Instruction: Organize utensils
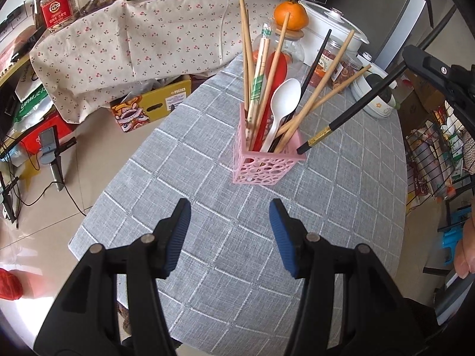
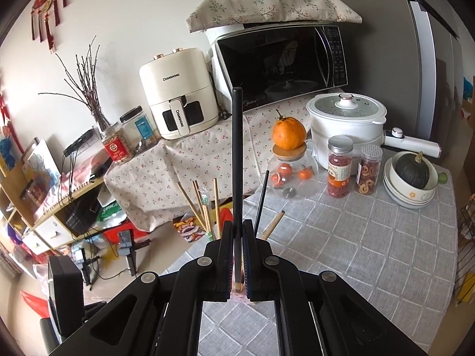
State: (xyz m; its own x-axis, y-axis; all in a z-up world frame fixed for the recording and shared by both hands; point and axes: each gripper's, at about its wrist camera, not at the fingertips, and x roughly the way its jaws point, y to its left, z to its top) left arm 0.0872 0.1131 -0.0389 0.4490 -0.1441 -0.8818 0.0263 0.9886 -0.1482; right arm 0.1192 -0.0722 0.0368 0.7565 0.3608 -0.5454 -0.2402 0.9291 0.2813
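Pink perforated utensil holder (image 1: 261,160) on grey checked tablecloth (image 1: 207,237), holding wooden chopsticks (image 1: 323,89) and white plastic spoon (image 1: 282,103), left gripper (image 1: 230,234) spread wide short of holder, right gripper (image 2: 237,255) pinching black chopstick (image 1: 350,115), its tip at holder rim.

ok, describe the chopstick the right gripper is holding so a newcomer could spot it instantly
Start at the pink perforated holder on the grey checked tablecloth. Just off its right corner, a black chopstick slants up toward the right gripper, which is clamped on it. Unlike the other black chopstick standing inside the holder, this one is outside it, has a gold patterned band near its tip, and is the only one gripped.
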